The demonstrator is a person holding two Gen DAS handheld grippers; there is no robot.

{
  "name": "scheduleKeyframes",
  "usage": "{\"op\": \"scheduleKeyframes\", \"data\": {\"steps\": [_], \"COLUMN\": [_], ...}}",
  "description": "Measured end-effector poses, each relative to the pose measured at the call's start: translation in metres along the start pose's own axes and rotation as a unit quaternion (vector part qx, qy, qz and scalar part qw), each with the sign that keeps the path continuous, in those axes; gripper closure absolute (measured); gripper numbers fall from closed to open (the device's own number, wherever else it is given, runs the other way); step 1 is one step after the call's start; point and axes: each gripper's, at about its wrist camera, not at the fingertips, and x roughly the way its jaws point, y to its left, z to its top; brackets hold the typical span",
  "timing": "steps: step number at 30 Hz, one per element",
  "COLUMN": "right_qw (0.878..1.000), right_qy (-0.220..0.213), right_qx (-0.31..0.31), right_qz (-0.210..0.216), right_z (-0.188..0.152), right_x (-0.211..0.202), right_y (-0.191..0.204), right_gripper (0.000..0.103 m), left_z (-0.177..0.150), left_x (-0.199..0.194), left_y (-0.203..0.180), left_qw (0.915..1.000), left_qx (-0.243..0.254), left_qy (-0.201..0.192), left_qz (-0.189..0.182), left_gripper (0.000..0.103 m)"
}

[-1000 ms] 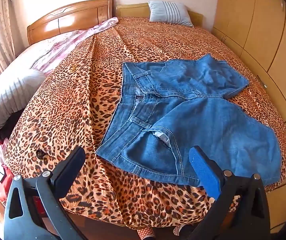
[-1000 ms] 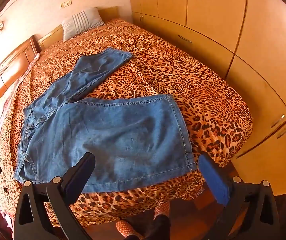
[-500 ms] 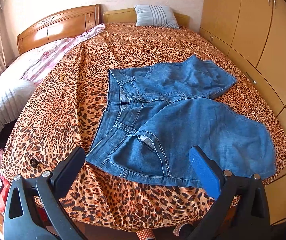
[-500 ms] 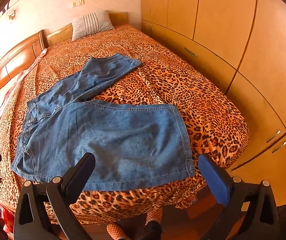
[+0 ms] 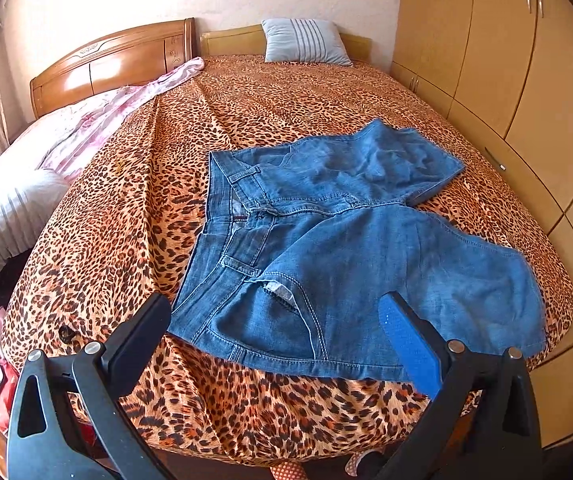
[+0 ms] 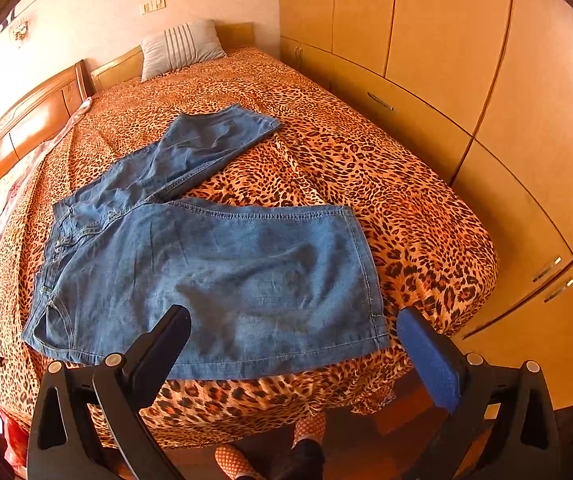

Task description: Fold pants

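Blue denim pants [image 5: 346, 248] lie flat on the leopard-print bed [image 5: 134, 216], waistband to the left, both legs spread apart toward the right. They also show in the right wrist view [image 6: 222, 264]. My left gripper [image 5: 274, 332] is open and empty, above the near waist corner and pocket. My right gripper [image 6: 294, 344] is open and empty, above the near leg's hem end at the bed's front edge.
A wooden headboard [image 5: 110, 60] and a striped pillow [image 5: 306, 42] are at the far end. A pink sheet [image 5: 98, 124] and a grey pillow [image 5: 6, 216] lie left. Wardrobe doors [image 6: 466, 80] run along the right. The person's feet [image 6: 270, 452] stand below the bed edge.
Both grippers have pulled back and tilted up a little, so more of the wall and headboard shows. The pants have not moved. Both grippers stay open.
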Motion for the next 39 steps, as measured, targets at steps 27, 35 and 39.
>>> {"op": "scheduleKeyframes", "data": {"steps": [27, 35, 39], "right_qw": [1.0, 1.0, 1.0], "right_qy": [0.02, 0.022, 0.025], "right_qx": [0.016, -0.003, -0.011], "right_qz": [-0.01, 0.0, 0.009], "right_z": [-0.017, 0.0, 0.014], "right_x": [0.0, 0.013, 0.025], "right_y": [-0.023, -0.026, -0.03], "right_gripper": [0.0, 0.0, 0.0], "left_z": [-0.012, -0.007, -0.003], "left_x": [0.005, 0.012, 0.018], "left_y": [-0.022, -0.033, -0.043], "left_qw": [0.9995, 0.9994, 0.9989], "left_qx": [0.018, 0.003, -0.003], "left_qy": [0.025, 0.032, 0.04], "left_qz": [-0.003, 0.011, 0.023], "left_gripper": [0.0, 0.0, 0.0]}}
